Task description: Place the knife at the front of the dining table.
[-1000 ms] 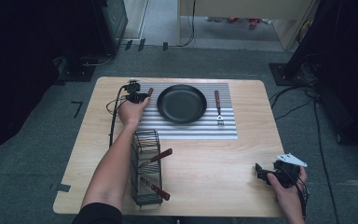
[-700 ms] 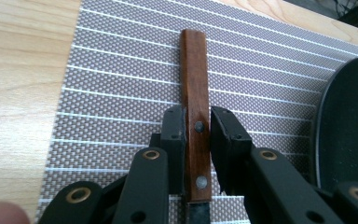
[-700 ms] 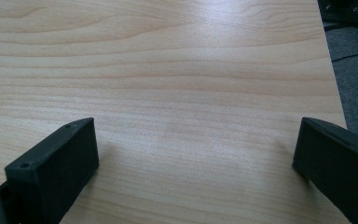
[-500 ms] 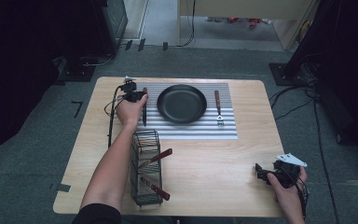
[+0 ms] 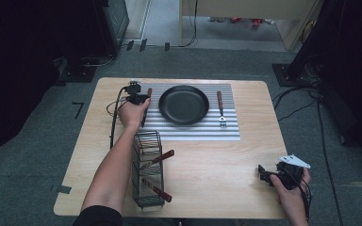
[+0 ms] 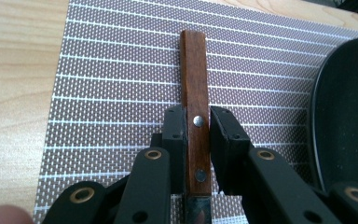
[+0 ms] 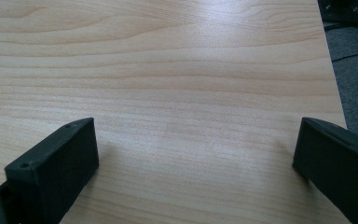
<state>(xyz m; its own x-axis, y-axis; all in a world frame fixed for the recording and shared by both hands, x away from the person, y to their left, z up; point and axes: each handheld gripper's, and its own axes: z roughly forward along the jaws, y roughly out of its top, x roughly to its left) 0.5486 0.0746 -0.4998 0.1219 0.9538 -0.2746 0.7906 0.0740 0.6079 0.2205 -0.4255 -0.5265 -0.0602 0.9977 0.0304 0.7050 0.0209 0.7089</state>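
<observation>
My left gripper (image 5: pixel 140 98) is shut on the brown wooden handle of a knife (image 5: pixel 148 92), over the left strip of the striped grey placemat (image 5: pixel 193 133). In the left gripper view both jaws press the riveted handle (image 6: pixel 193 70), which points away across the placemat (image 6: pixel 121 70), and the left gripper (image 6: pixel 196 116) sits just left of the black plate (image 6: pixel 349 116). The plate (image 5: pixel 184 104) lies at the mat's centre, with a wooden-handled fork (image 5: pixel 220 109) to its right. My right gripper (image 5: pixel 262 172) (image 7: pixel 196 154) stands open over bare wood at the front right.
A black wire basket (image 5: pixel 147 188) stands near the front left by the left forearm, with two wooden-handled utensils (image 5: pixel 160 157) sticking out to its right. The table's front edge runs close behind the right hand. Cables trail from both grippers.
The knife in my left gripper has swung from a tilt to nearly straight along the mat's left side. The right gripper has stayed still.
</observation>
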